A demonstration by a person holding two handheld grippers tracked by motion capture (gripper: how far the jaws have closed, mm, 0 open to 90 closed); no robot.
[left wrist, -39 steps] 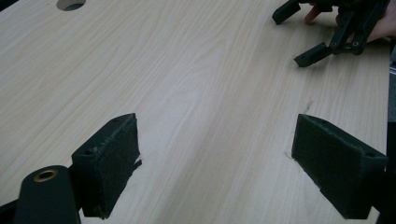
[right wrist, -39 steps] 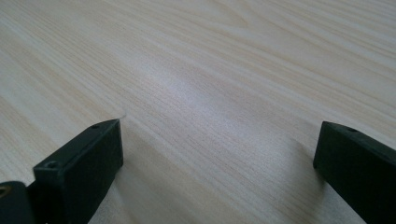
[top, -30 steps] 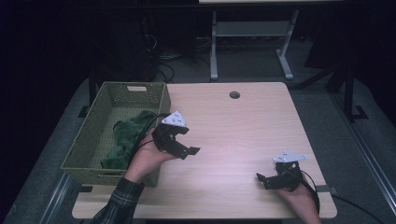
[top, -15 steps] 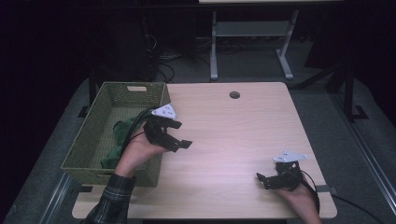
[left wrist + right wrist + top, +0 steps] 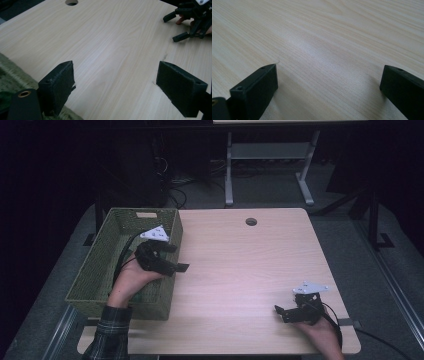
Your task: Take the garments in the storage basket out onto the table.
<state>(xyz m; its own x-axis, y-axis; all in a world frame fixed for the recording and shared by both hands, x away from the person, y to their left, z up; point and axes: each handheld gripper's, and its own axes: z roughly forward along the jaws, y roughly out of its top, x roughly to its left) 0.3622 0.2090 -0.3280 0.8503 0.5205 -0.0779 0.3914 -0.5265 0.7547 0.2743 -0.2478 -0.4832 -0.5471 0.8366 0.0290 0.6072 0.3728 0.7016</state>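
High view shows the green woven basket (image 5: pixel 107 265) at the table's left edge, around 9 o'clock from the table centre. Its long axis runs from 6 to 12 o'clock, leaning a little toward 1 o'clock, and the label end points away from the person. Dark green cloth (image 5: pixel 145 292) lies inside, mostly hidden under the hand.

The left gripper (image 5: pixel 172 260) is held above the basket's right rim, with its jaws pointing toward 3 o'clock over the bare wood. In the left gripper view the jaws stand wide apart and nothing is between them; the basket rim (image 5: pixel 10 75) is at 8 o'clock. The left hand (image 5: pixel 131 279) comes up from 6 o'clock with the wrist over the basket, and a plaid sleeve (image 5: pixel 107 335) is at the bottom.

The right gripper (image 5: pixel 284 312) rests low near the table's (image 5: pixel 240 265) front right corner, jaws pointing to 9 o'clock. In the right gripper view its jaws are also spread apart, empty, close above the wood. A round cable hole (image 5: pixel 251 222) is at 12 o'clock.
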